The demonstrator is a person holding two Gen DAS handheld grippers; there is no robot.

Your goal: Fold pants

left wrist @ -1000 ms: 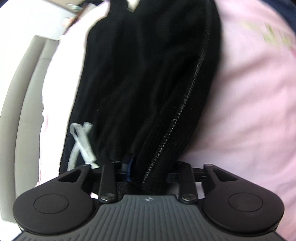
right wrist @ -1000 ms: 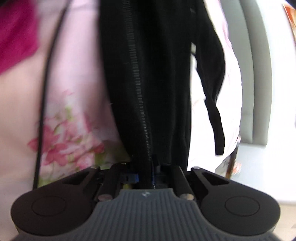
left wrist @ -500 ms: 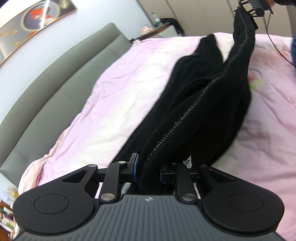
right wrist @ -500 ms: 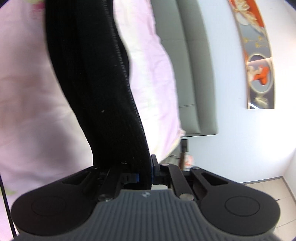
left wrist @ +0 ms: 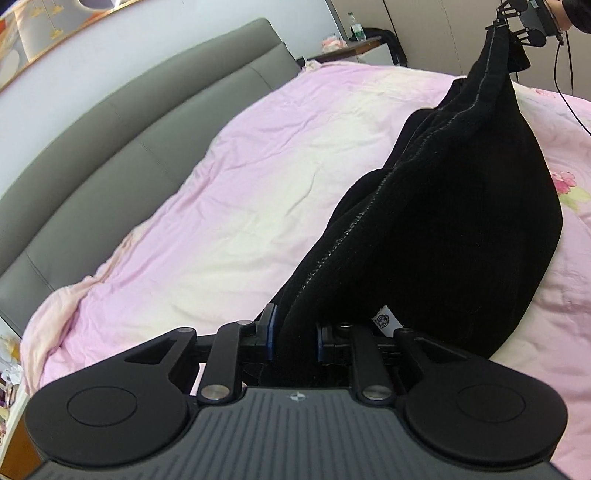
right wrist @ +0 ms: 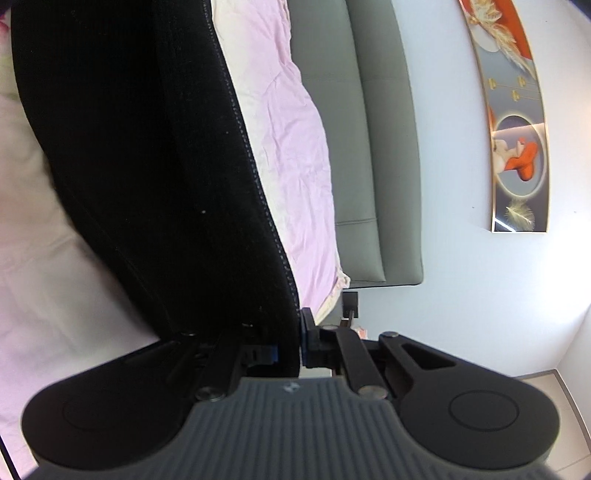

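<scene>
Black pants (left wrist: pixel 461 229) hang stretched between my two grippers above a pink bed. My left gripper (left wrist: pixel 293 332) is shut on one end of the pants. My right gripper (right wrist: pixel 290 345) is shut on the other end; it also shows far off in the left wrist view (left wrist: pixel 496 26). The cloth sags in a wide fold between them, with a stitched seam along its upper edge and a small white label (left wrist: pixel 384 318) near the left gripper. In the right wrist view the pants (right wrist: pixel 147 166) fill the left half.
A pink duvet (left wrist: pixel 229 206) with a flower print covers the bed. A grey padded headboard (left wrist: pixel 110 122) runs along the far side. A framed picture (right wrist: pixel 513 122) hangs on the wall. A thin black cable (left wrist: pixel 565 96) trails from the right gripper.
Both grippers have swung from looking down at the bed to looking along it. The pants are now stretched out lengthways between them, lifted off the duvet. Both stay shut on the cloth.
</scene>
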